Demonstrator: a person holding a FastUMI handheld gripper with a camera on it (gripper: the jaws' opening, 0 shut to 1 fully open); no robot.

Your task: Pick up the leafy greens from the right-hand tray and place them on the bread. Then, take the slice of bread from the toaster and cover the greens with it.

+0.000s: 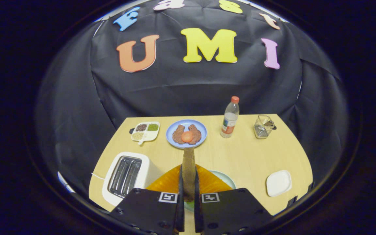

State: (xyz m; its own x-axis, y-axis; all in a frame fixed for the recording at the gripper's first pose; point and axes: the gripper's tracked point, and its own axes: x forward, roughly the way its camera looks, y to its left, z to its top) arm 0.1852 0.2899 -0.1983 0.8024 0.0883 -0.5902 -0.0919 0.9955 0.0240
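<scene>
My gripper [188, 174] is shut on a slice of toasted bread [188, 160], which stands upright and edge-on between the two fingers [171, 182]. I hold it above a pale green plate [226, 179]; the fingers hide most of that plate and whatever lies on it. Left of the fingers is the white toaster [126, 176], both slots empty. The white tray [278, 182] on the right holds nothing.
Beyond the fingers, a blue plate [186, 133] carries brown patties and a tomato slice. Left of it is a divided dish of grains [145, 130]. A plastic bottle [230, 119] and a clear mesh-patterned cup [263, 126] stand at the table's far right.
</scene>
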